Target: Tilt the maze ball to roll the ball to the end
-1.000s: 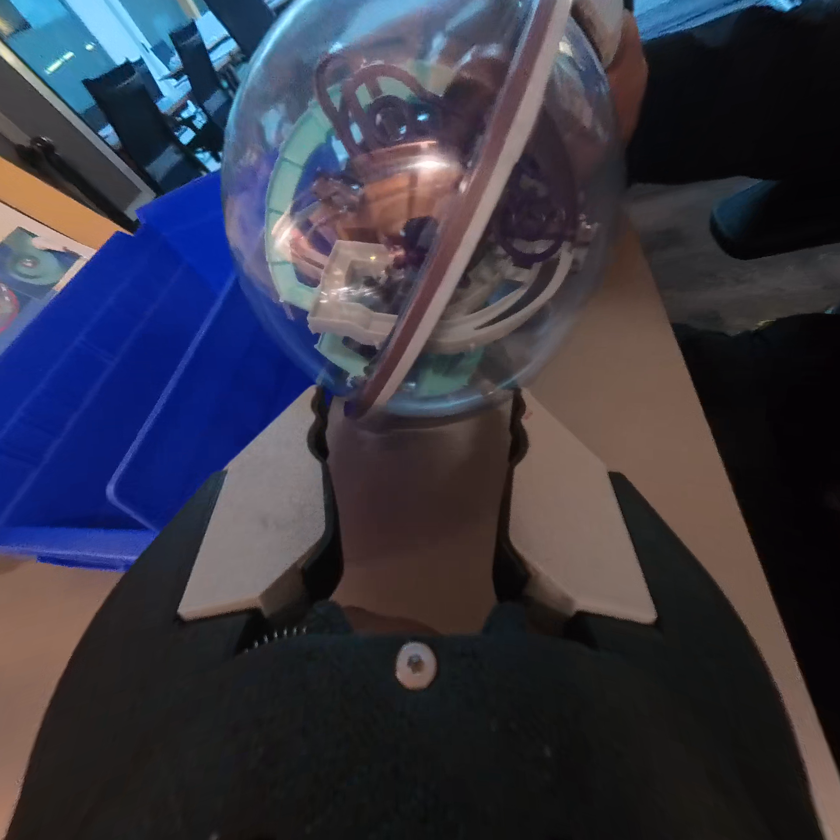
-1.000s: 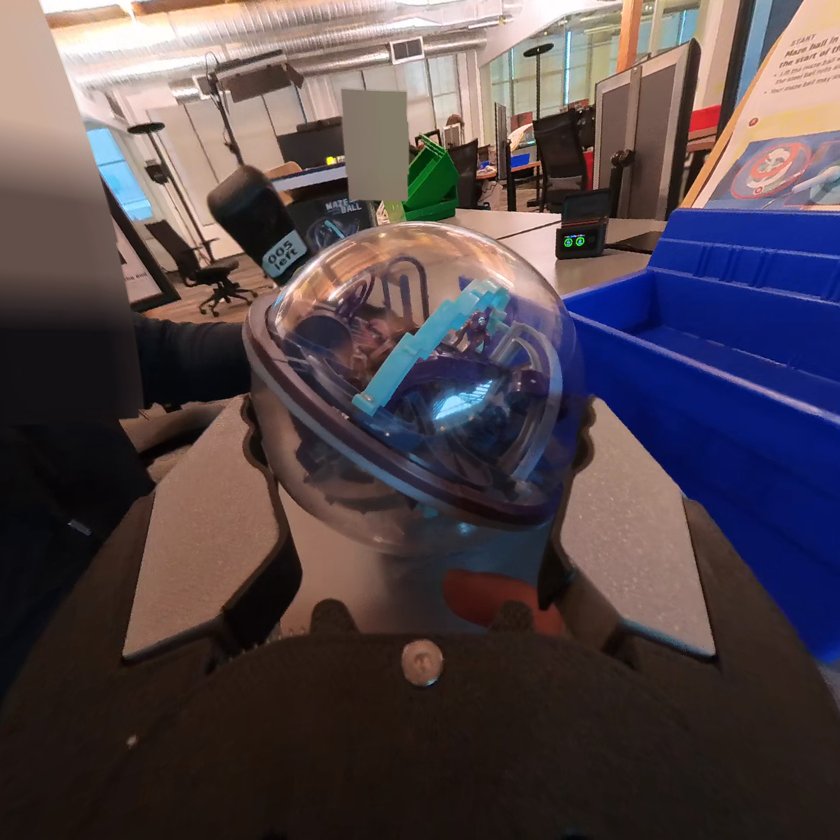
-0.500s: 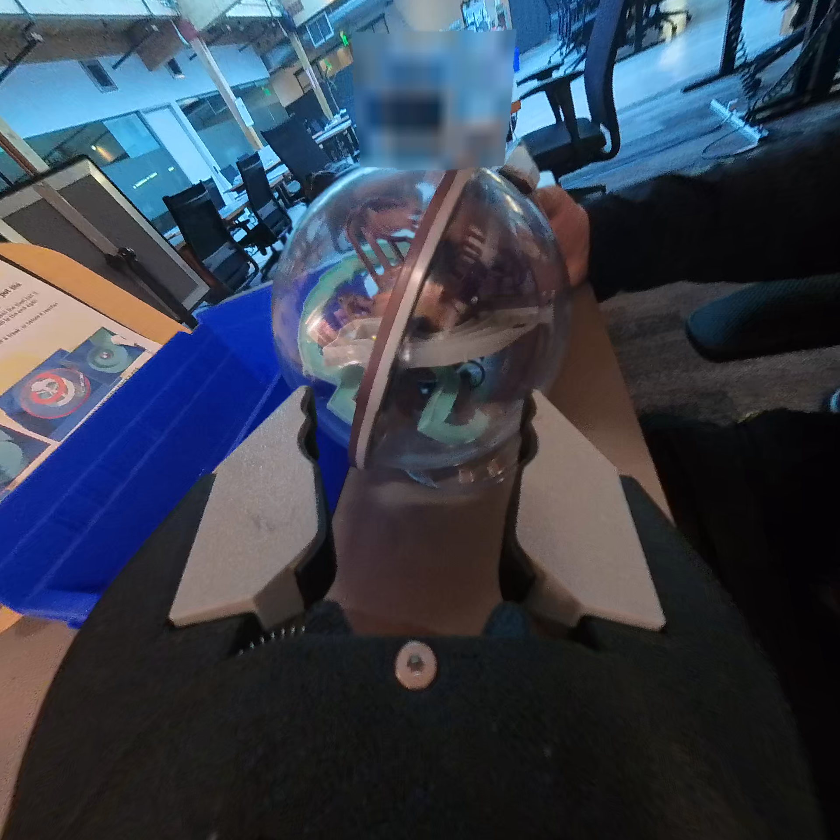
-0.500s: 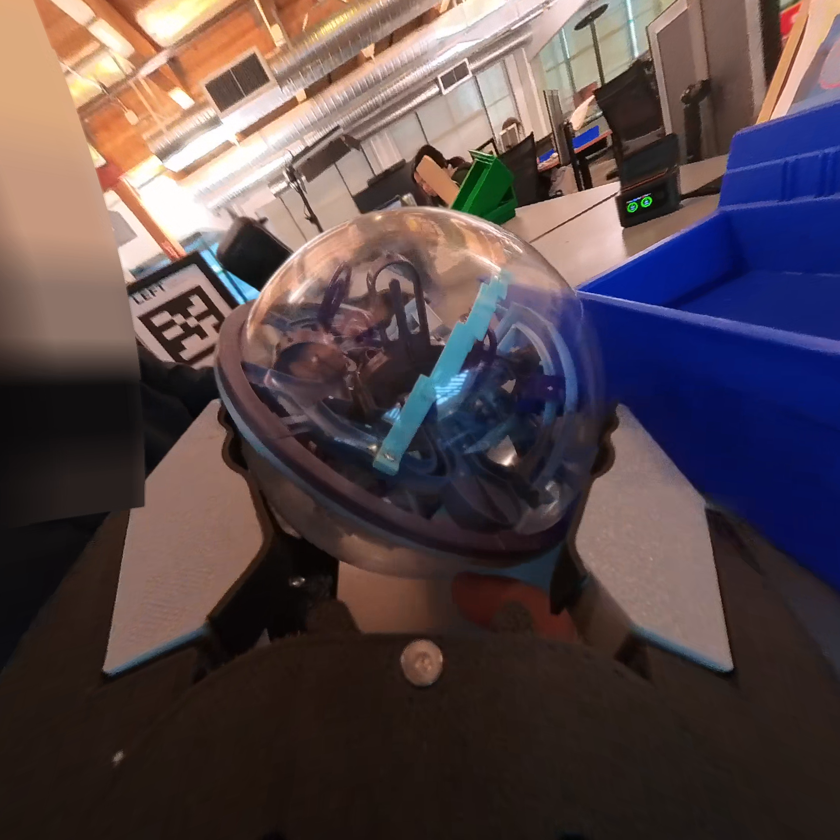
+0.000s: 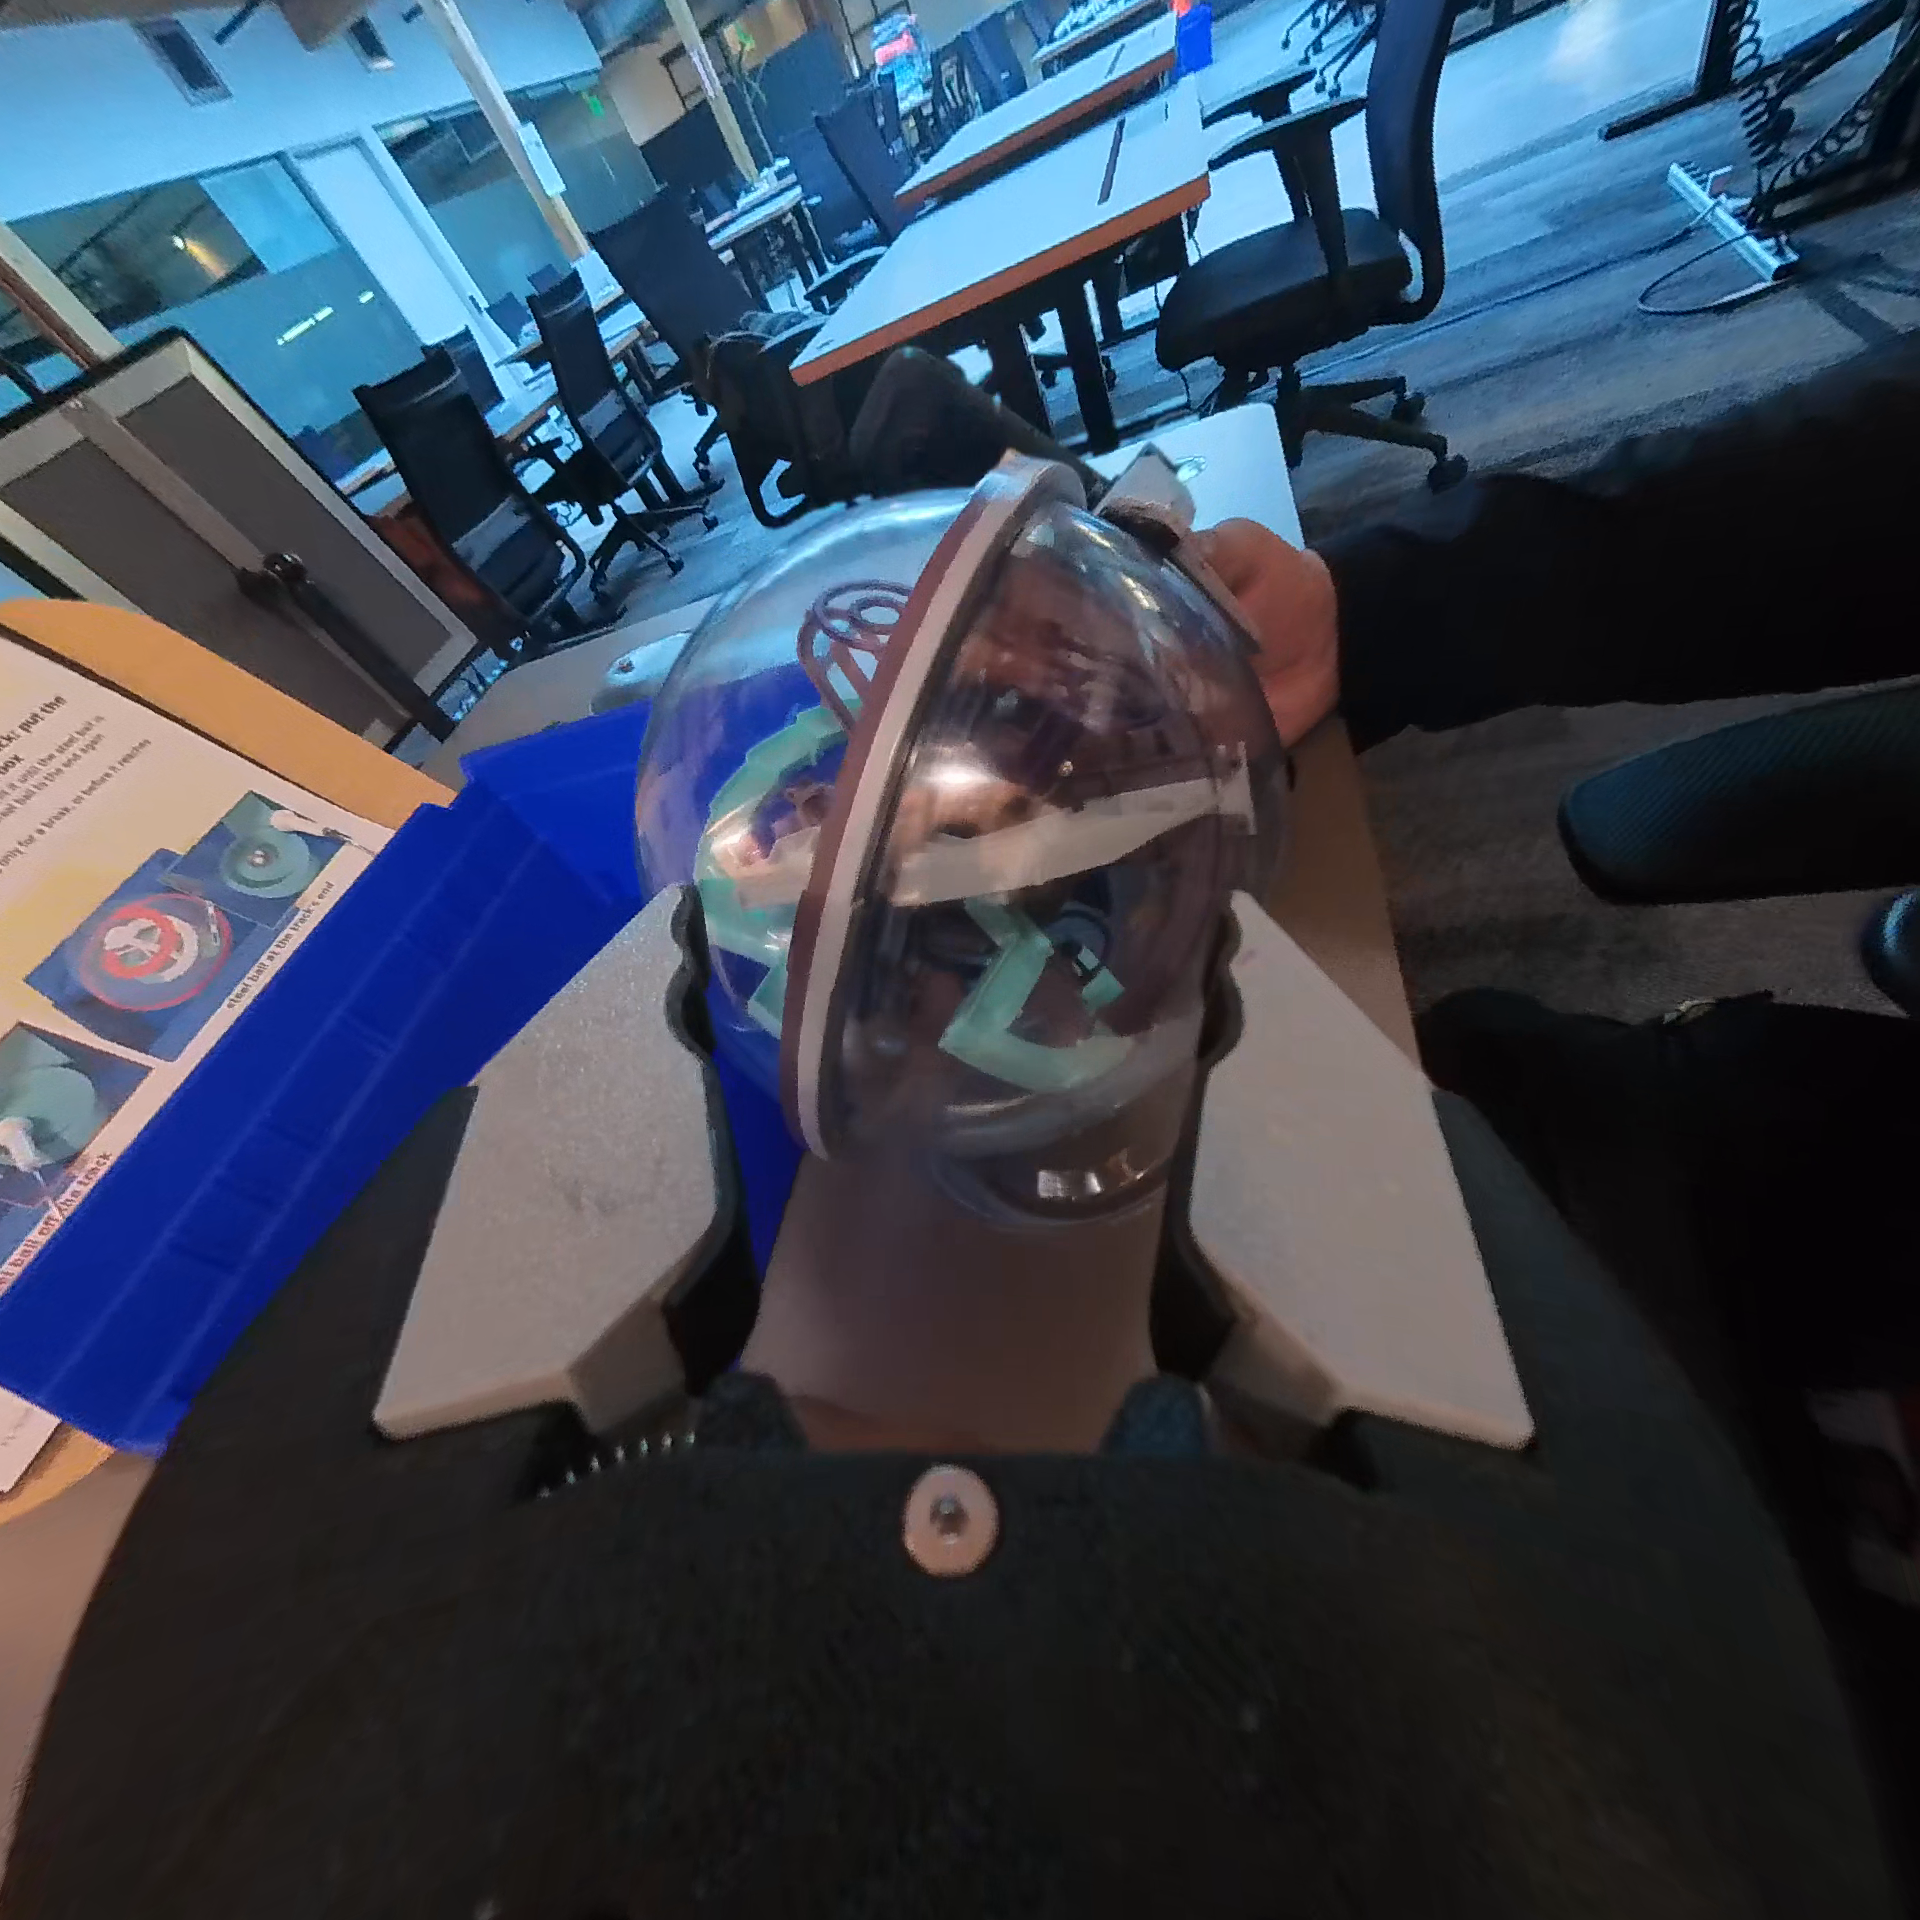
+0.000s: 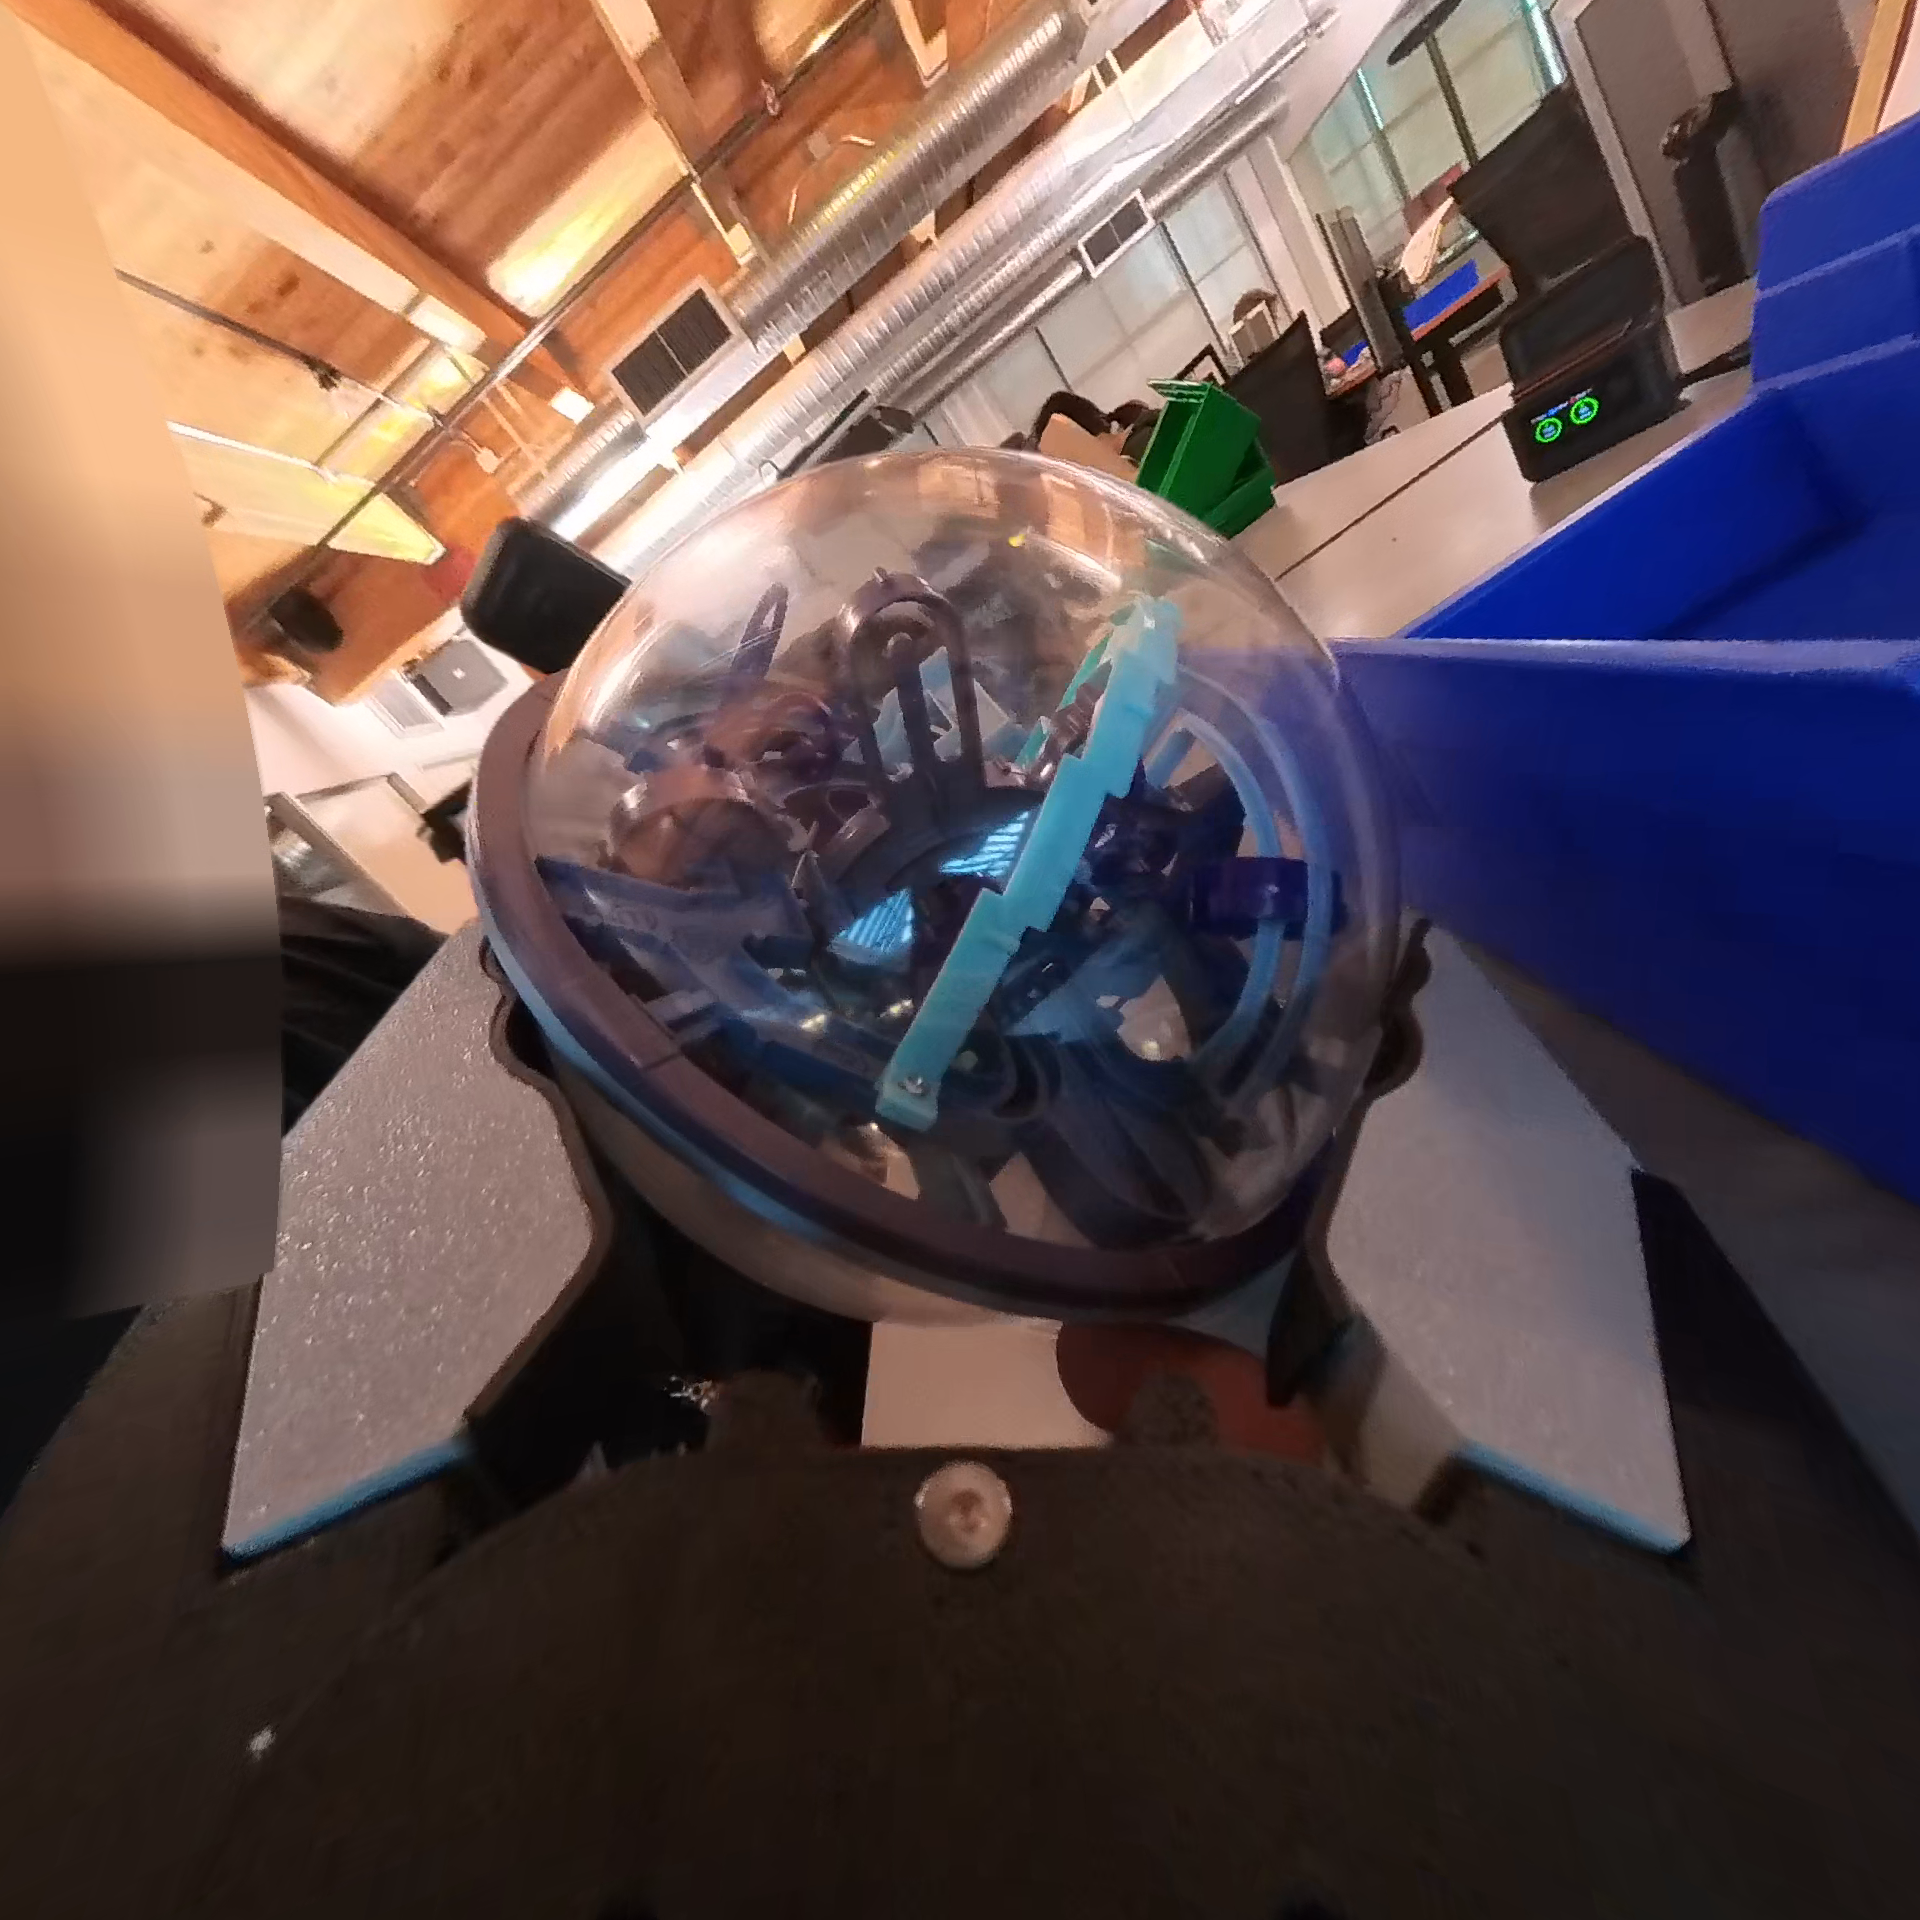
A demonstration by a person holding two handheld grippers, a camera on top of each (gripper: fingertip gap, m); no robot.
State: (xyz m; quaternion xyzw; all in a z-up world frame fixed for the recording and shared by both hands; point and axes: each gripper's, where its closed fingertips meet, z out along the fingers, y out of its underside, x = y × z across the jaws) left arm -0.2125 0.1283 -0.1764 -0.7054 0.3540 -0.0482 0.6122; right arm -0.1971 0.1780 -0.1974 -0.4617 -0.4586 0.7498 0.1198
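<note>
Two claws, one clear maze ball [image 5: 966, 862] between them, held up over the tan table [image 5: 1351, 894]. Left gripper [image 5: 956, 977] pinching the maze ball low on its round sides, black pads [image 5: 694, 997] pressed on the shell. Right gripper [image 6: 945, 1039] pinching the same maze ball [image 6: 935, 883] from the other side, pads [image 6: 1392, 1029] tight on the clear dome and the dark ring [image 6: 644, 1101]. Ball tipped over: ring [image 5: 883, 790] running steeply up and down in the left wrist view, slanting in the right wrist view. Inside, green tracks [image 5: 997, 1018], a white strip [image 5: 1049, 842], a light blue stepped strip [image 6: 1029, 862] and dark purple bits. Little steel ball too hard to pick out.

A hand [image 5: 1278, 634] behind the maze ball, with a dark sleeve [image 5: 1621, 592].

Blue bin [image 5: 312, 1060] just beside the ball. Next to it a paper sheet [image 5: 125, 831] with small pictures and lines of print, some in red. Far off, a black box [image 6: 1584, 384] with two glowing green circles, and a green bin [image 6: 1205, 457]. Some small raised marks on the ball's base [image 5: 1081, 1179], too blurry to read. No brand name clear on the ball.
</note>
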